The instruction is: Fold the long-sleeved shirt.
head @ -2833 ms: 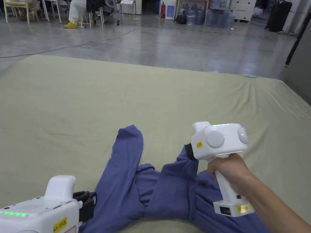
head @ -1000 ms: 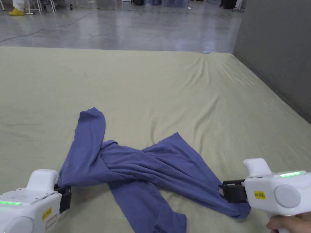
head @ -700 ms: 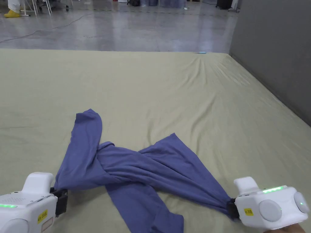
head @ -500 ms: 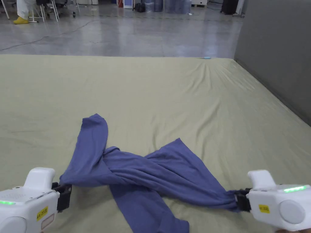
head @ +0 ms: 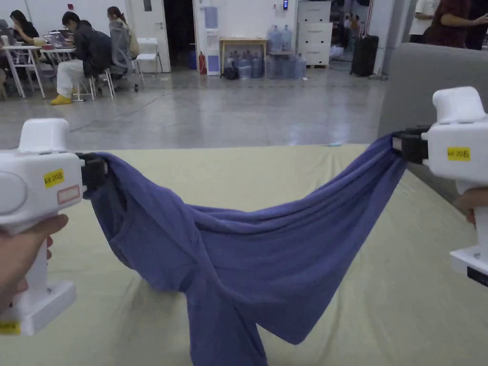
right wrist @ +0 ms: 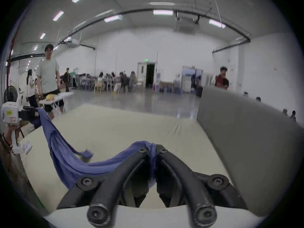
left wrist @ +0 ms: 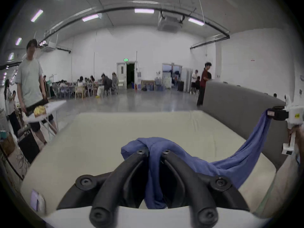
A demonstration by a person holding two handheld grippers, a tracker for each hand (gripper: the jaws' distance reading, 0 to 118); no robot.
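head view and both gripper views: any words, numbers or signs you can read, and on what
left yellow sticker, on the left tool: too blurred to quote
red-edged sticker below it: no legible text
right yellow sticker, on the right tool: too small to quote
green sign over the doorway: too small to read
shirt: no print shows

Green bed sheet [head: 286,171]; water jugs [head: 281,57]; gray headboard [head: 414,90].
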